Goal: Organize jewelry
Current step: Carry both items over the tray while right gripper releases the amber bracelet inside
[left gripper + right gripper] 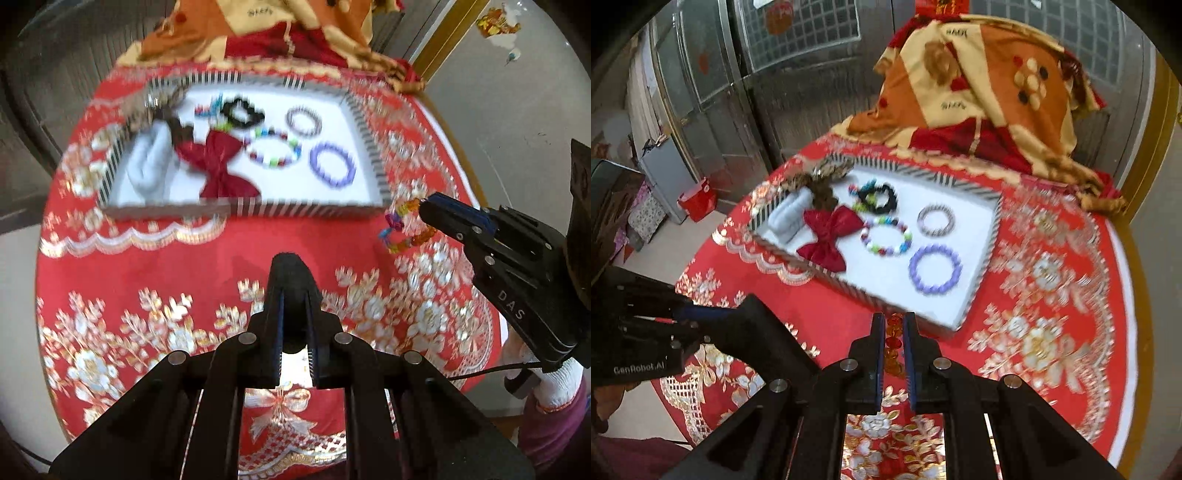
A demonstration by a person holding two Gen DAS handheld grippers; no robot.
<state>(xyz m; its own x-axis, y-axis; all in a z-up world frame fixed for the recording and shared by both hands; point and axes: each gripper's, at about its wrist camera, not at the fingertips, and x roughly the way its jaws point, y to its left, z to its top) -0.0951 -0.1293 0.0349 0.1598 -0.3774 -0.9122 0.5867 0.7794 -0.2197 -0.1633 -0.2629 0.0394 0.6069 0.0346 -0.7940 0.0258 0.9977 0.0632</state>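
right gripper (894, 334) pinching multicolour bead bracelet (404, 225), right of frame, just off tray (310, 208) corner, likely carried toward white floor | left gripper (293, 273) pressed together, empty, low centre over red cloth (229, 266), out of the way | purple bracelet (935, 268) already inside

Glossy beads (935, 269), embroidered tablecloth (1052, 295).
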